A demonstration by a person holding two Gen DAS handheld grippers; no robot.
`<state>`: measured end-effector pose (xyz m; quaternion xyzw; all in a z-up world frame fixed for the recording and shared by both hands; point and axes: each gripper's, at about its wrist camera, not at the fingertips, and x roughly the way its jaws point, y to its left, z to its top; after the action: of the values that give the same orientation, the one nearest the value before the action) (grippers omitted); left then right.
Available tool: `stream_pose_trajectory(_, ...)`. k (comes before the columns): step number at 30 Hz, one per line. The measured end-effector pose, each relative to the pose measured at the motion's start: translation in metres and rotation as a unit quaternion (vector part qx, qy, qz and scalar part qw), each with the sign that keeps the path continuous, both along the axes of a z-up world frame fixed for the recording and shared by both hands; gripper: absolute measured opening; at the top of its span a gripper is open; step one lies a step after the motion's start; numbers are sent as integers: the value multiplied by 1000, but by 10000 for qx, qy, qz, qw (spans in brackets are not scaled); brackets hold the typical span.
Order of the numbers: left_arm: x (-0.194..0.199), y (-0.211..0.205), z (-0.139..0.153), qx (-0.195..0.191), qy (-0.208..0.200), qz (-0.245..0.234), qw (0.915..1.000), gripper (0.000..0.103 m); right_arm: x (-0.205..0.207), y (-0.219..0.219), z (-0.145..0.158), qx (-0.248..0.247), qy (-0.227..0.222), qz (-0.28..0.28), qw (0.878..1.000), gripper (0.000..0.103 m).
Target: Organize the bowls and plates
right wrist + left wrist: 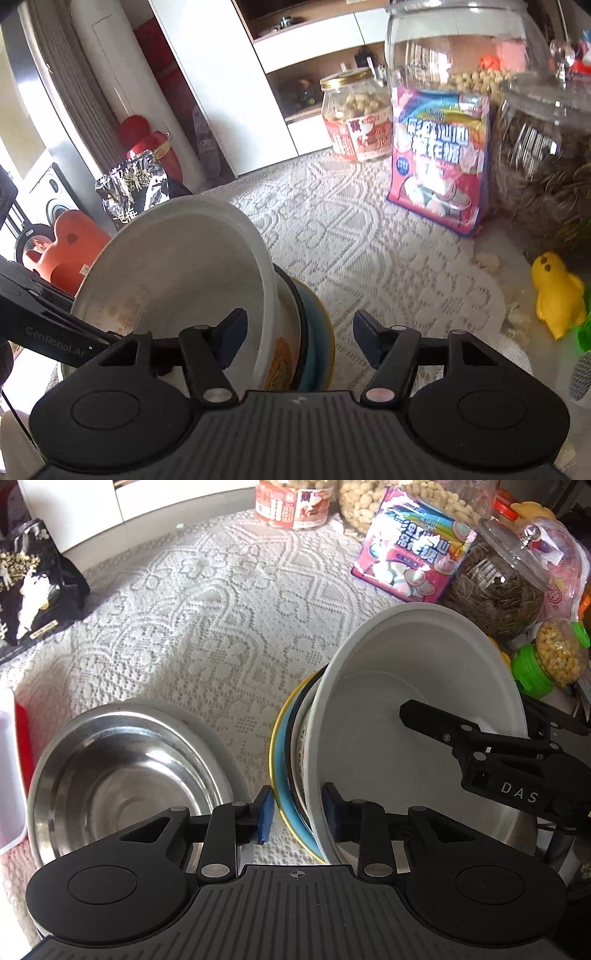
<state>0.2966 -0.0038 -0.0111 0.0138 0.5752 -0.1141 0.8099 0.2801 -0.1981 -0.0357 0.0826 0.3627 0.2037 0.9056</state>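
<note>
I found the white bowl point(406, 709) tilted on edge, leaning in a stack of bowls point(291, 775) on the lace tablecloth point(207, 602); my left gripper point(299, 812) stood apart, straddling its near rim; my right gripper point(299, 339), also apart, straddled the far rim; neither clamped; the steel bowl point(125, 771) lay just left, with open cloth beyond.

Sunlit lace tablecloth point(221, 602), white cabinets point(314, 48)

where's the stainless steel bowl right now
In the left wrist view, the steel bowl sits low on the left, on the lace tablecloth, left of the tilted white bowl.
</note>
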Motion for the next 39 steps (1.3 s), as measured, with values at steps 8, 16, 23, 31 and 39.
stream_pose_trajectory(8,18,-3,-4,29,117,31,9999,31,-6,3,9,-461,-755,-283,9957,71)
stream_pose_trajectory(16,30,-5,-8,-272,217,38,9994,54,24,-8,-20,572,1096,286,9919,65)
stream_pose_trajectory(23,33,3,-16,-535,540,111,9970,56,35,-15,-34,1222,1820,247,9754,65)
stream_pose_trajectory(31,30,-2,-15,-679,476,169,9964,72,37,-15,-33,1147,1915,169,9746,64)
stream_pose_trajectory(39,30,-8,-14,-536,438,133,9975,72,39,-23,-41,1629,2254,273,9602,55)
